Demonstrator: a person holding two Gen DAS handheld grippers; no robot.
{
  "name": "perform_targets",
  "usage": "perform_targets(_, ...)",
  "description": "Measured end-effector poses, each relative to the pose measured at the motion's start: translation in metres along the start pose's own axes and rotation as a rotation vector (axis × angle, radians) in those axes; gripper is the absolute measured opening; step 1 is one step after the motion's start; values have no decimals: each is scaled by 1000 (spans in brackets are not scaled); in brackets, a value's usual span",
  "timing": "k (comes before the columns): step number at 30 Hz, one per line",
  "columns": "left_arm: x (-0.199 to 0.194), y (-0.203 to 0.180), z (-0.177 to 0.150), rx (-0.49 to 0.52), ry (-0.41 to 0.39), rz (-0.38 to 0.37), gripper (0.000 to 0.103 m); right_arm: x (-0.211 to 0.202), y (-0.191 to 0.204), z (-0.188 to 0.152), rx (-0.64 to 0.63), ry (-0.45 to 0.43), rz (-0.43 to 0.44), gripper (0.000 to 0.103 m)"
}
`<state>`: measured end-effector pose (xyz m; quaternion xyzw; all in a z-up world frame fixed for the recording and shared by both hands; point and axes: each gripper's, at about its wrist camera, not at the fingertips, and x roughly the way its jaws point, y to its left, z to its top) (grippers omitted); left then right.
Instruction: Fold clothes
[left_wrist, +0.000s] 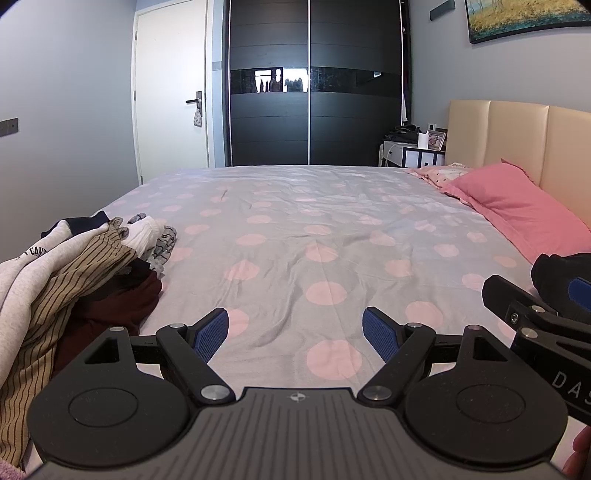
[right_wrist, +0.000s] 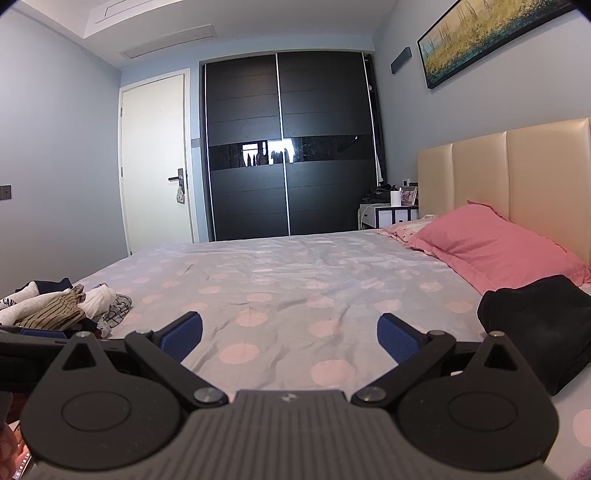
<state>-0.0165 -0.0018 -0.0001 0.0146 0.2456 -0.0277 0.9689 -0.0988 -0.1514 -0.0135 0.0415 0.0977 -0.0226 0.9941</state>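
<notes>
A heap of unfolded clothes (left_wrist: 74, 273) lies at the left of the bed: a white sweatshirt, a tan striped garment, a dark red piece and small grey items. In the right wrist view the heap (right_wrist: 62, 310) is at the far left. A folded black garment (right_wrist: 543, 325) rests at the right near the pillow; its edge (left_wrist: 561, 269) shows in the left wrist view. My left gripper (left_wrist: 295, 332) is open over bare sheet, nothing between its blue pads. My right gripper (right_wrist: 290, 336) is open too, empty, and its arm (left_wrist: 535, 314) shows beside the left one.
The bed sheet (left_wrist: 314, 229) is grey with pink dots. A pink pillow (left_wrist: 517, 206) leans by the beige headboard (left_wrist: 517, 140). A nightstand (left_wrist: 413, 151), a dark wardrobe (left_wrist: 310, 92) and a white door (left_wrist: 170, 92) stand beyond the bed.
</notes>
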Motion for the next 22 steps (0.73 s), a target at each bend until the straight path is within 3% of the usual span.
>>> perform_targets(22, -4, -1, 0, 10, -17, 11, 80, -1, -1, 0, 12, 0, 8, 102)
